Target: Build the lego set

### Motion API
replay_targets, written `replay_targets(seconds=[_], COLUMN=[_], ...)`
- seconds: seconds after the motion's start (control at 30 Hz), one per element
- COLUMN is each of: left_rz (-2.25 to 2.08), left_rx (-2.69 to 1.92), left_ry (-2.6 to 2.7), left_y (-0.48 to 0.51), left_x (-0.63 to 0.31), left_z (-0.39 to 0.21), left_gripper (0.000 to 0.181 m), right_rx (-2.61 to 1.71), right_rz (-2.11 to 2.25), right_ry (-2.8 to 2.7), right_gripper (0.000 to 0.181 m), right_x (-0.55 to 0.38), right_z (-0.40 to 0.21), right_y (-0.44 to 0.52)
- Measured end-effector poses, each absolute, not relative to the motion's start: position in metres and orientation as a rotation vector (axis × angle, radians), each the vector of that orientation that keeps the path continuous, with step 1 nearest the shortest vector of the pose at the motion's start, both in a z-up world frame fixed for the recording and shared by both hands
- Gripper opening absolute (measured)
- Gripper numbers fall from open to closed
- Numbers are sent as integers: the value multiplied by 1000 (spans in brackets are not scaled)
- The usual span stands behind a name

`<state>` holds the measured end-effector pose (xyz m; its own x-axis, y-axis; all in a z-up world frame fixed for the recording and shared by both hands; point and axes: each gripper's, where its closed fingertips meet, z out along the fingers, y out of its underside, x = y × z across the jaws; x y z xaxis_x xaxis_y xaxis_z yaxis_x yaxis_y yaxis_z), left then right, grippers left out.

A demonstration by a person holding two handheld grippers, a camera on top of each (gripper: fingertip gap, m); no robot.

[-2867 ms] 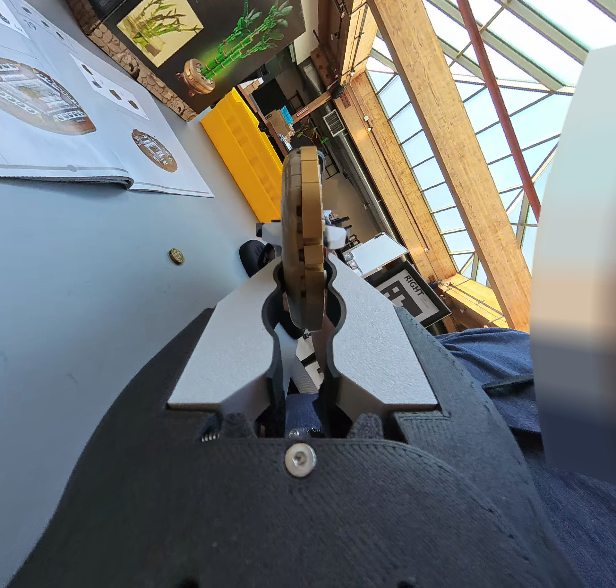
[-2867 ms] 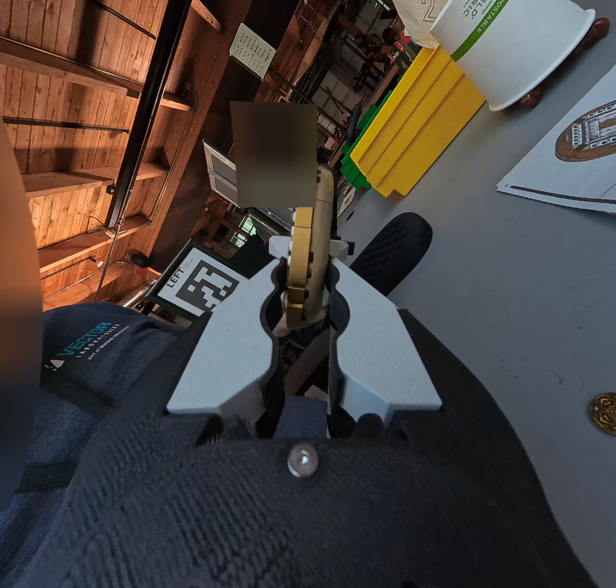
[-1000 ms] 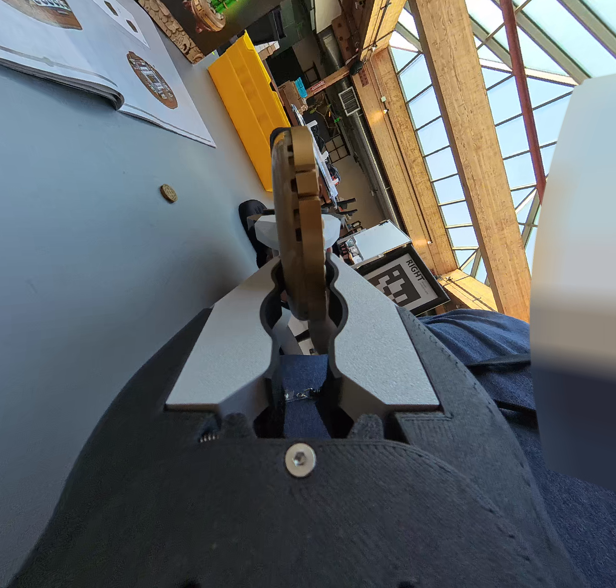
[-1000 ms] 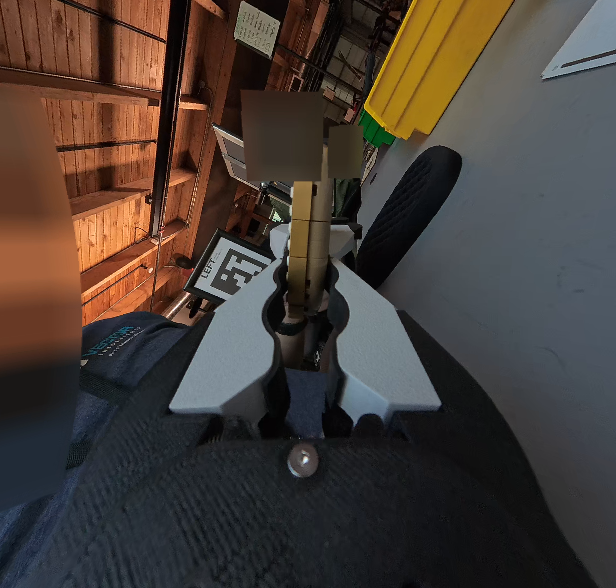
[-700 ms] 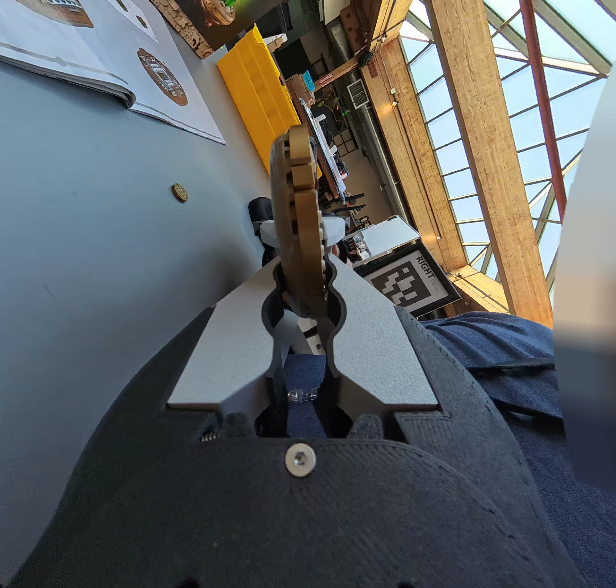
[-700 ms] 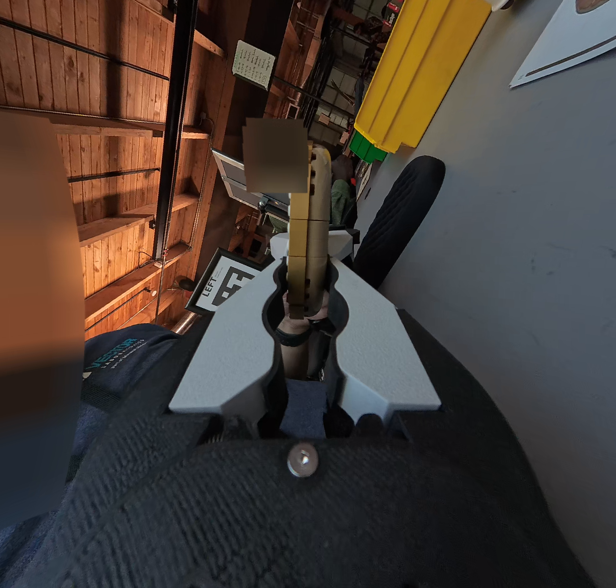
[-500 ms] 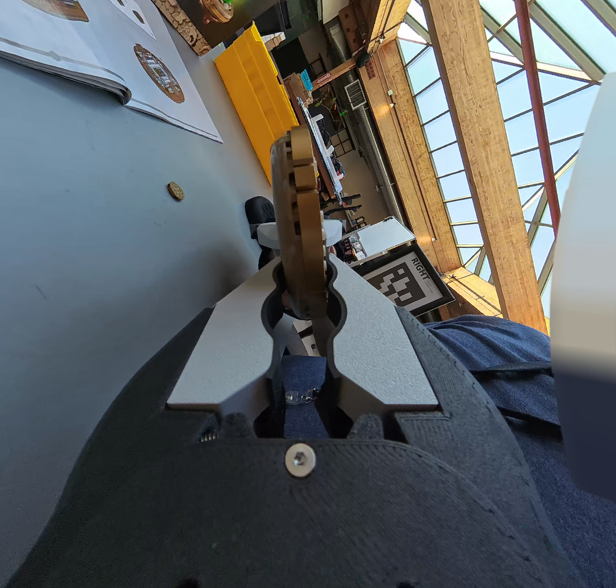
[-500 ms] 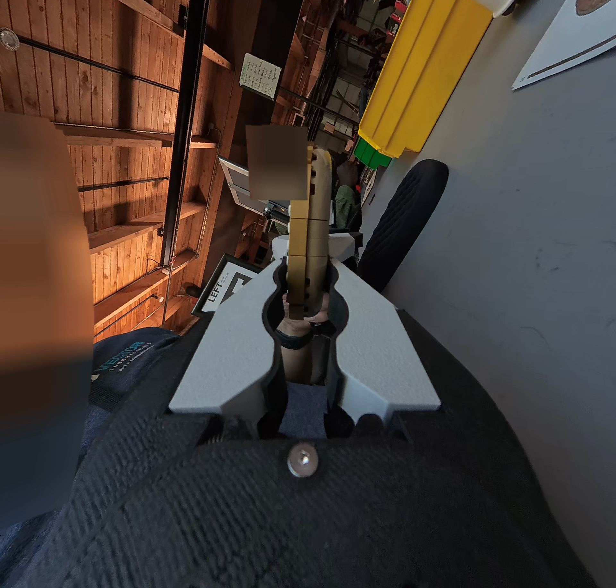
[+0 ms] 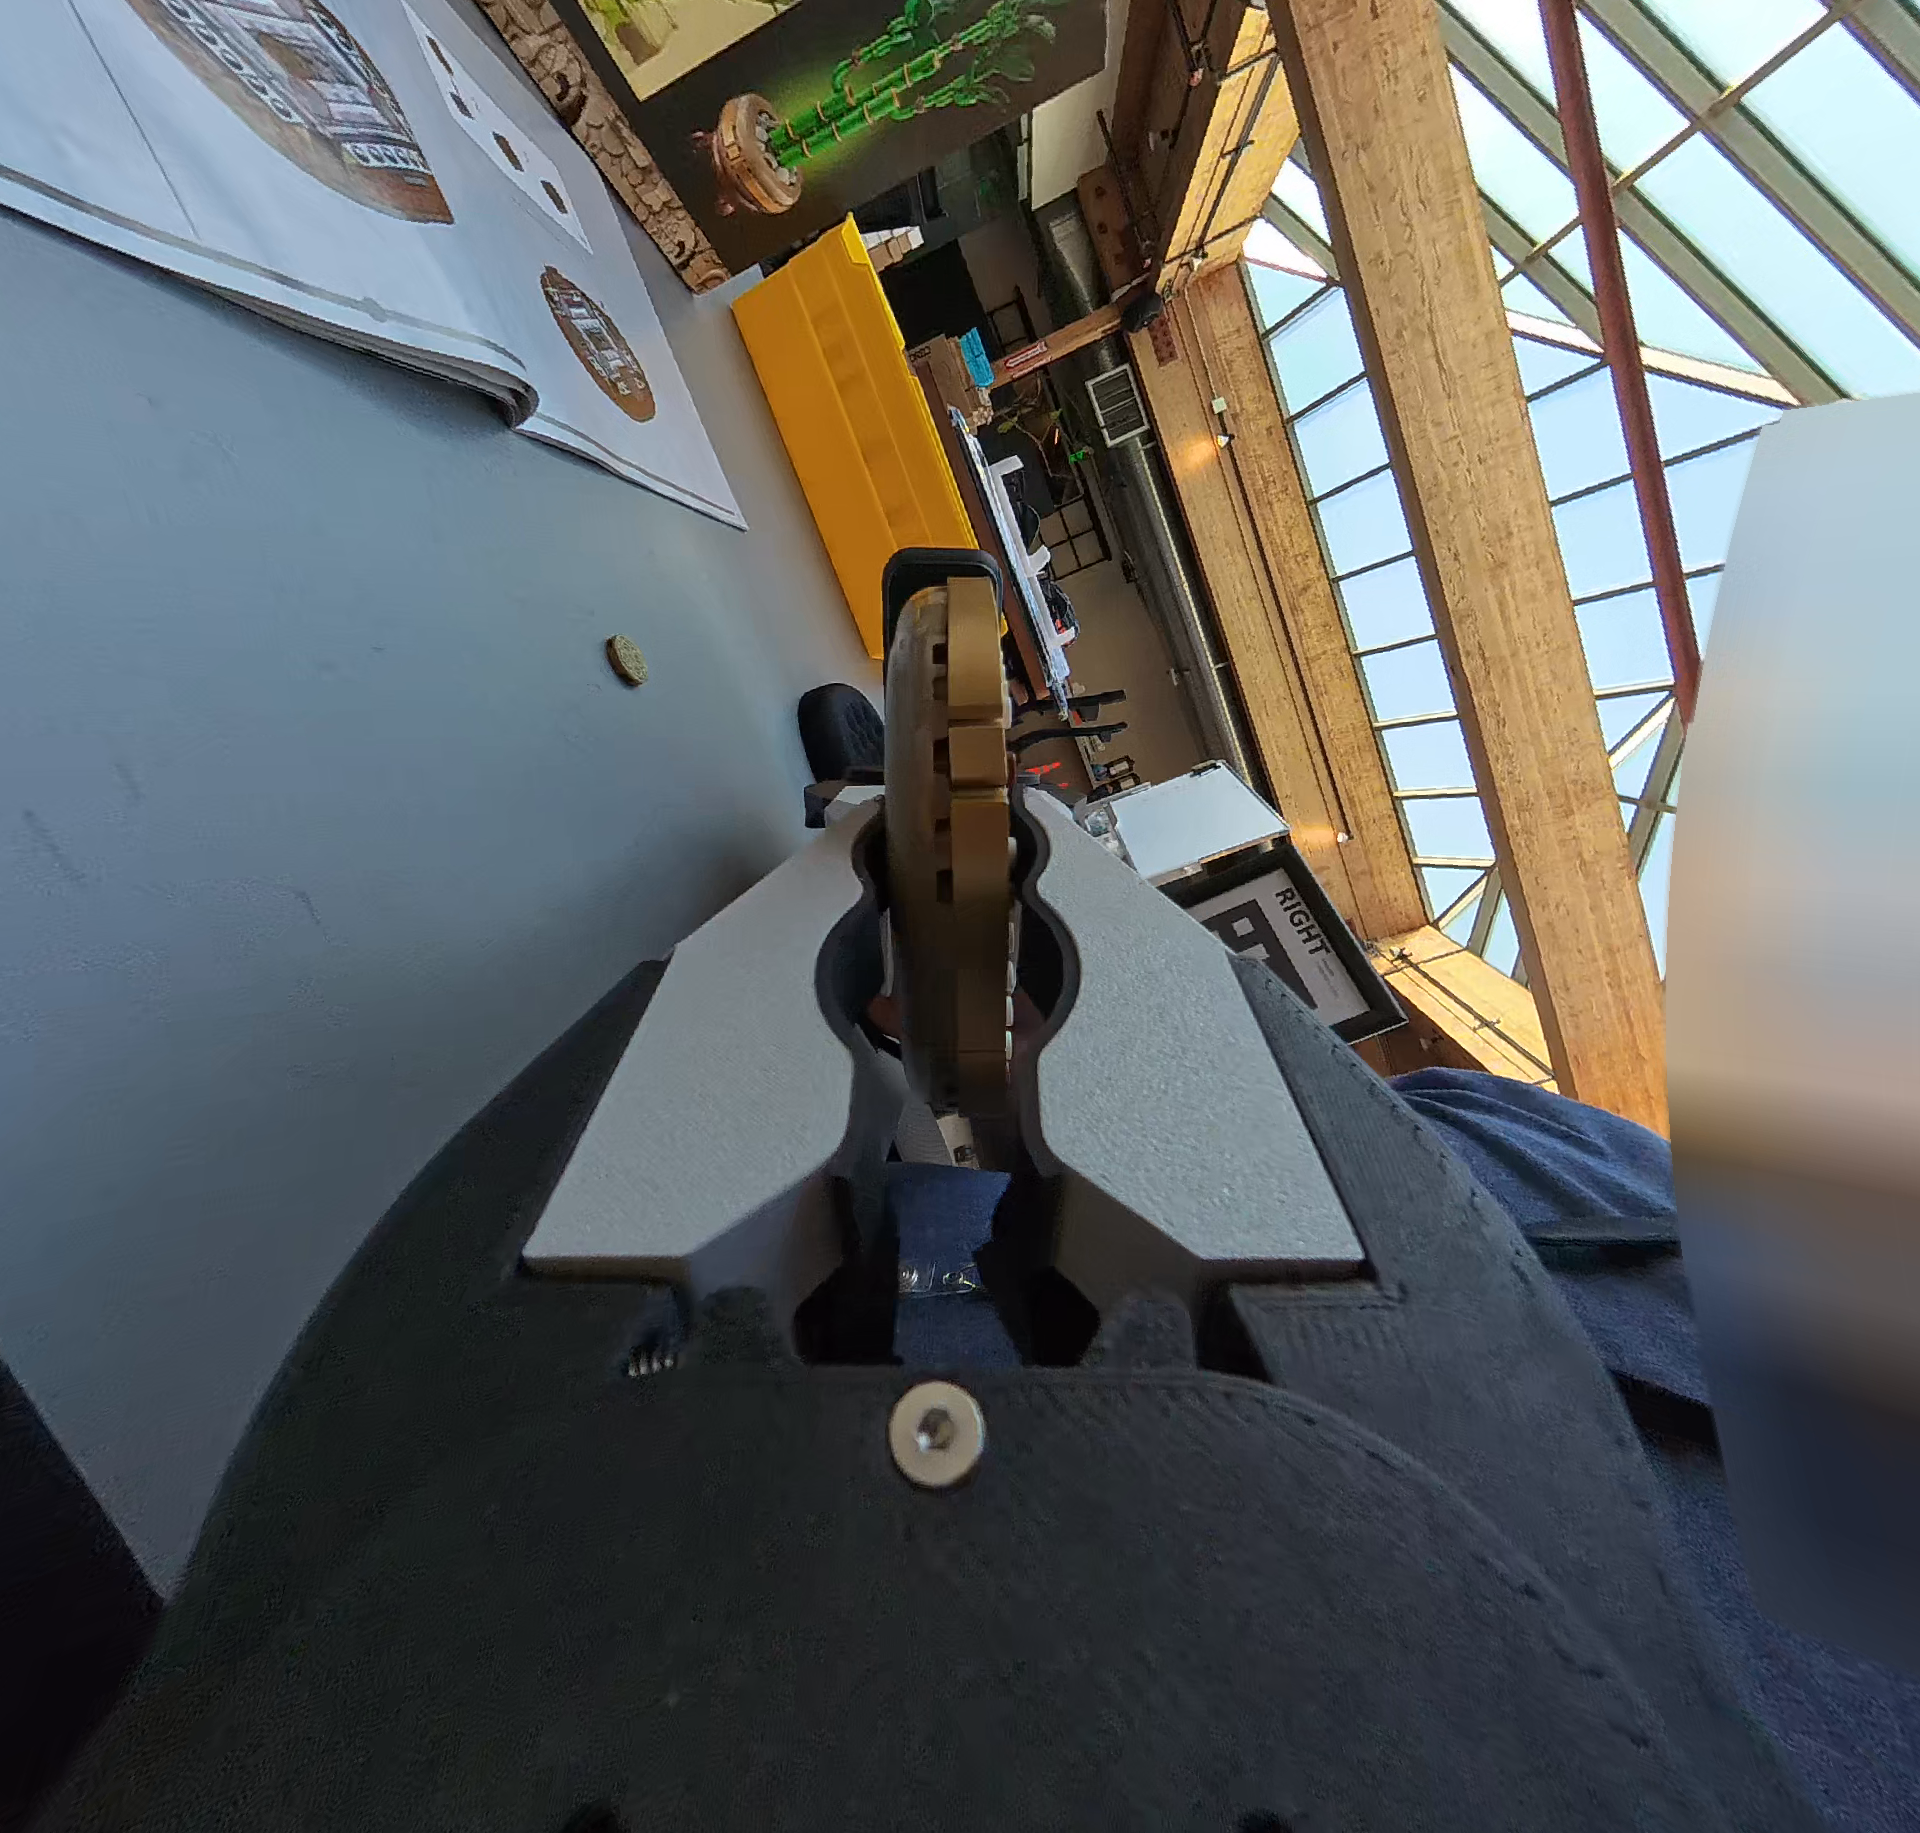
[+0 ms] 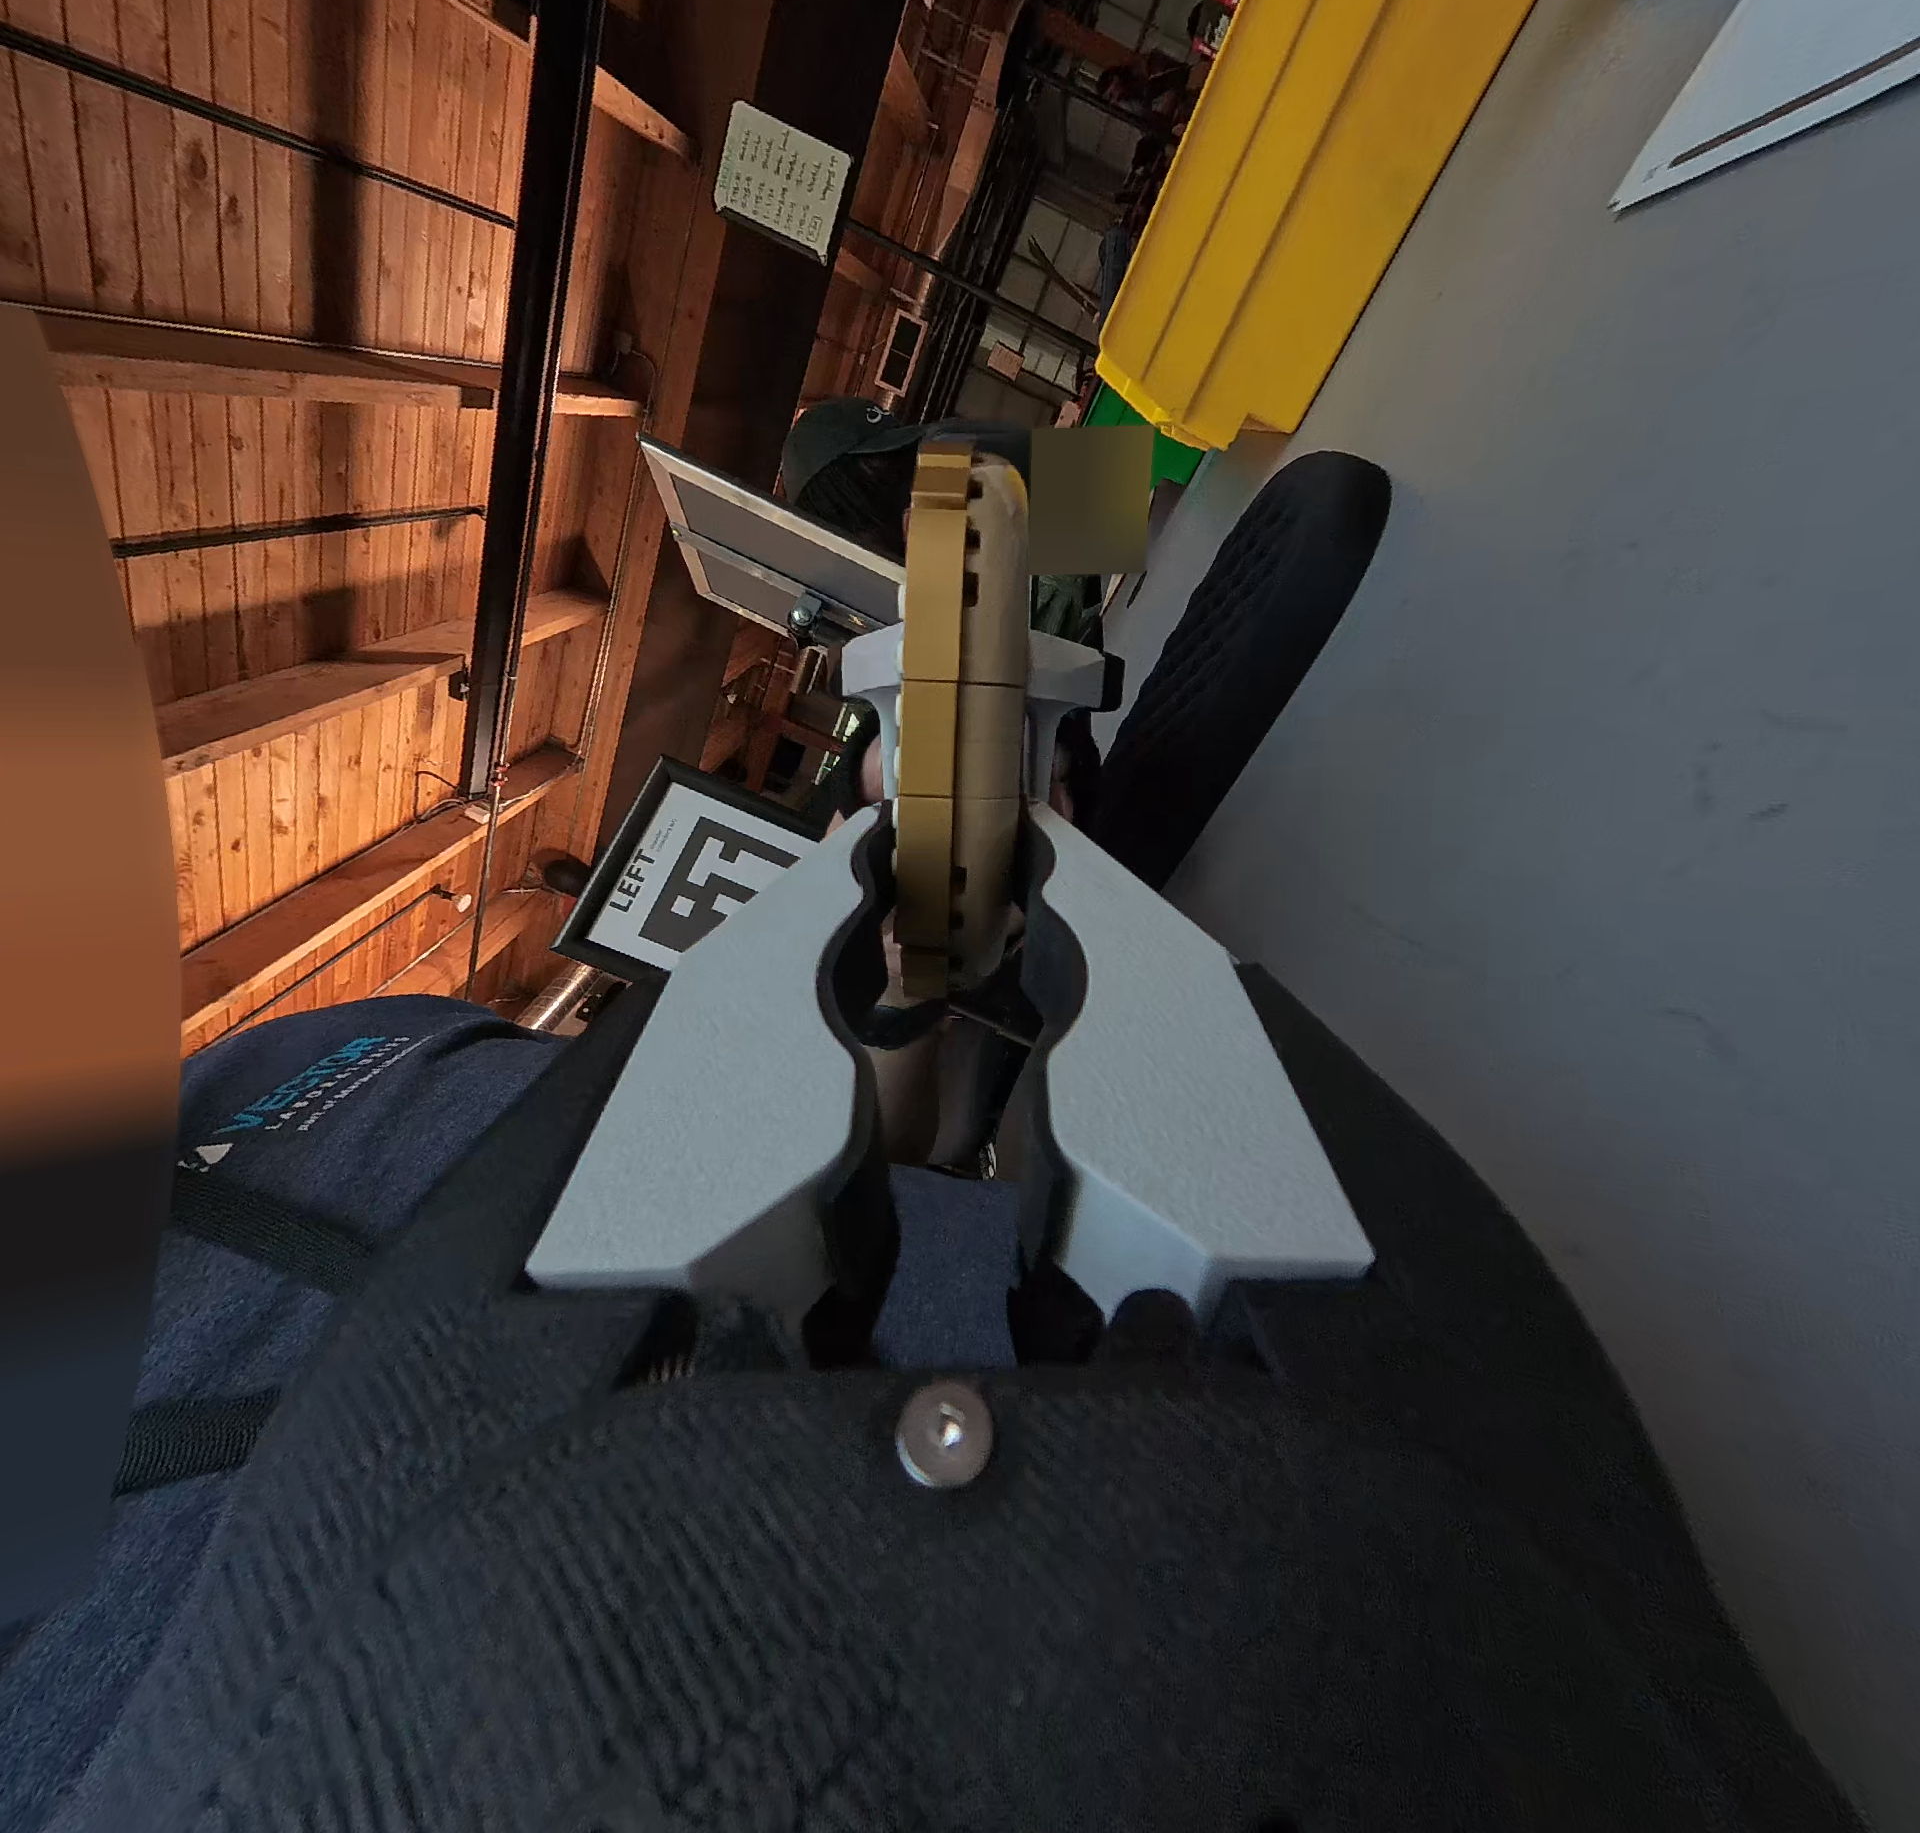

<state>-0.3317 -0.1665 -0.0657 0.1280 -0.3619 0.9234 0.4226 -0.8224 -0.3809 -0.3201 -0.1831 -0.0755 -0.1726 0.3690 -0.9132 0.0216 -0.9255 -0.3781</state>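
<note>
A round tan and gold lego disc [image 9: 948, 848] stands edge-on, held off the grey table [image 9: 260, 848]. My left gripper [image 9: 948, 833] is shut on one rim of it. My right gripper [image 10: 961, 838] is shut on the opposite rim of the same disc [image 10: 956, 703]. Each view shows the other gripper's pale fingers beyond the disc: the right one's fingers [image 9: 831, 804] in the left wrist view, the left one's fingers [image 10: 1070, 671] in the right wrist view. A small round gold piece [image 9: 627, 660] lies loose on the table.
An open instruction booklet [image 9: 312, 173] lies at the far left, with the set's dark box [image 9: 810, 48] behind it and a yellow bin [image 9: 852, 412] beyond. The bin [image 10: 1309, 173] also shows in the right wrist view. A person's dark blue clothing [image 10: 343, 1108] is close below the grippers. My two grippers' fingertips are within a few centimetres of each other.
Both grippers have kept hold of the disc and swung together. The booklet and box have come further into the left wrist view, and the disc's edge has turned slightly.
</note>
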Motion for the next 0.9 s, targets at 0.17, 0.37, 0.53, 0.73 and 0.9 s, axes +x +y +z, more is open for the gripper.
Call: replay_targets(seconds=[0.17, 0.37, 0.53, 0.73, 0.9], left_rz=[-1732, -1769, -1734, -1830, -1864], left_rx=[-1844, -1786, -1843, -1830, -1830], left_ry=[-46, -4, 92, 97, 96], left_y=[-167, -171, -181, -192, -194], left_x=[-332, -332, -323, -306, -298], left_z=[-65, -52, -61, -67, -69], left_gripper=[19, 33, 40, 29, 26], right_rx=[-1850, -1778, -1737, -1737, -1734], right_rz=[2214, 2297, 2301, 2266, 2273], right_ry=[-437, -361, -291, -266, -252], right_gripper=[19, 19, 19, 19, 19], right_x=[-320, -318, -311, -308, -310], right_z=[-75, -64, -62, -65, -66], right_y=[-183, -178, -169, -165, -166])
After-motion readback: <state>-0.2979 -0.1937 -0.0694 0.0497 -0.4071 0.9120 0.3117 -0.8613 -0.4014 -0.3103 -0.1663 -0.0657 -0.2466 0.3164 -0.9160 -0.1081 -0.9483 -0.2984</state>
